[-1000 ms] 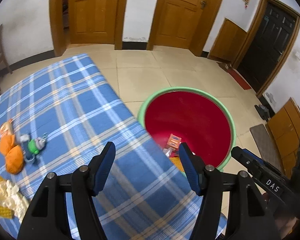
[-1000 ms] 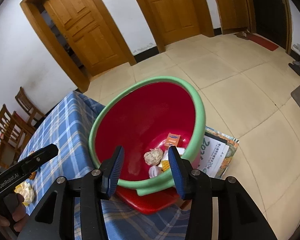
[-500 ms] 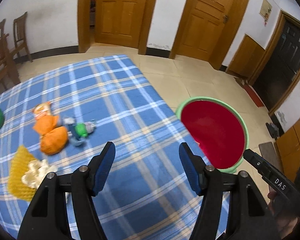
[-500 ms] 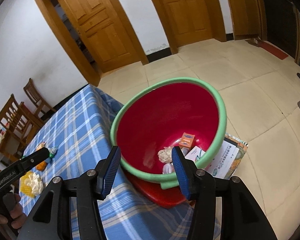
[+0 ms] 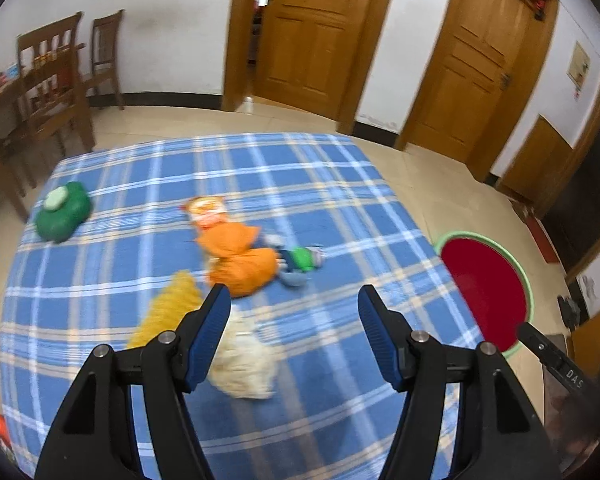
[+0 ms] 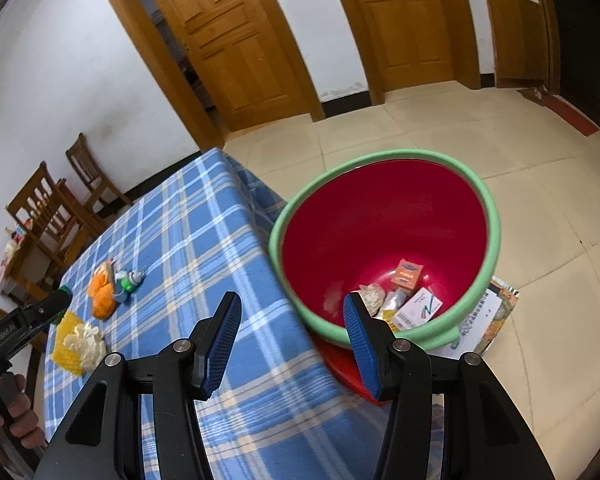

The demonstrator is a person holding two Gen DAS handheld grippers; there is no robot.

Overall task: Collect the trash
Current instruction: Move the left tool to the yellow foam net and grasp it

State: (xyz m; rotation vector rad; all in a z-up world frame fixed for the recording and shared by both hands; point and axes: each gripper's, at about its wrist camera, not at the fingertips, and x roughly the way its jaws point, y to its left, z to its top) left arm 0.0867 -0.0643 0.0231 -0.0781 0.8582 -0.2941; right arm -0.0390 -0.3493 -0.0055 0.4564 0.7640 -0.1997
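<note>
We see the left hand-held gripper (image 5: 294,312) released above crumpled tissue (image 5: 244,360) at lower centre, the right hand-held gripper (image 6: 290,320) likewise empty, its jaws just widened, beside the red basin (image 6: 380,216).

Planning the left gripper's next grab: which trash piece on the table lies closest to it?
The crumpled white paper wad on the yellow sheet, right by the left gripper's fingertip.

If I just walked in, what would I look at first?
Probably the big red tub with the green rim, standing on the floor beside the table, with boxes and wrappers at its bottom. Next, the blue checked tablecloth, with orange peel and a crumpled tissue lying on it.
</note>
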